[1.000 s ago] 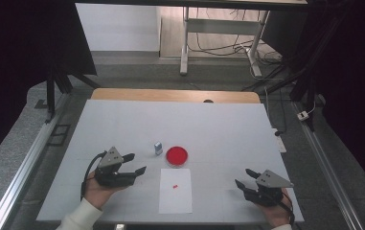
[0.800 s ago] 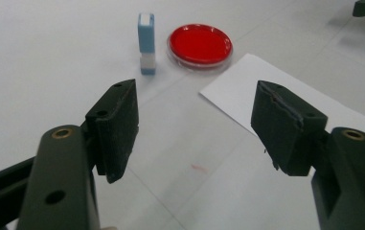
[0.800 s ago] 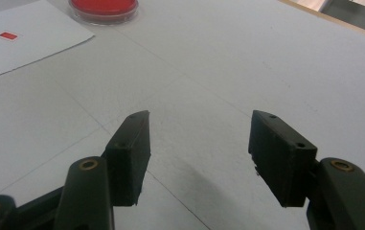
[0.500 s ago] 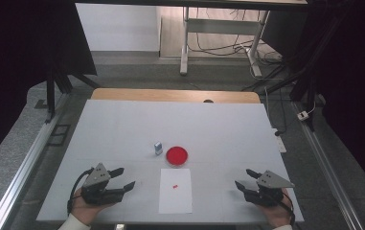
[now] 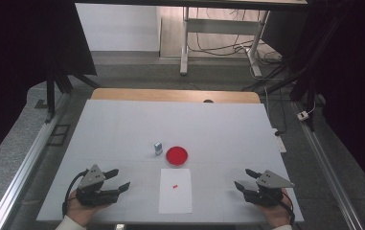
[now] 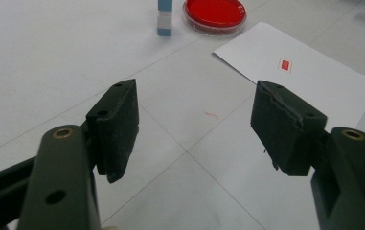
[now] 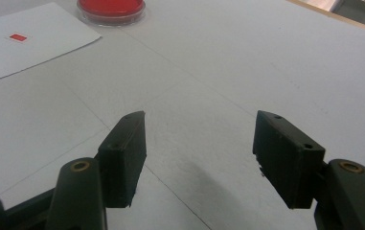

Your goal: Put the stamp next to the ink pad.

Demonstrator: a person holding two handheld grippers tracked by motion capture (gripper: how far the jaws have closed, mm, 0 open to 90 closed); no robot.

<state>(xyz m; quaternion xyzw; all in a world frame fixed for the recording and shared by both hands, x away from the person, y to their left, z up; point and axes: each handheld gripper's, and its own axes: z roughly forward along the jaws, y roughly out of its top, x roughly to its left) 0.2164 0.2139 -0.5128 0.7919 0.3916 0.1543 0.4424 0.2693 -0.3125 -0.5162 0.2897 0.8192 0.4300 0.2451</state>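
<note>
A red round dish sits at mid-table, with a small blue-and-white vial standing just left of it. In front of them lies a white paper sheet bearing a small red mark. My left gripper rests low at the near left, open and empty, and it faces the dish, the vial and the sheet. My right gripper is at the near right. Its jaws have just been opening with nothing between them, and the dish and sheet lie ahead to its left.
The white table top ends in a wooden strip at the far side. Metal rails run along both sides. A desk frame with cables stands on the floor beyond.
My left gripper has moved left and back toward the near edge of the table, a little lower. The right hand has stayed where it was.
</note>
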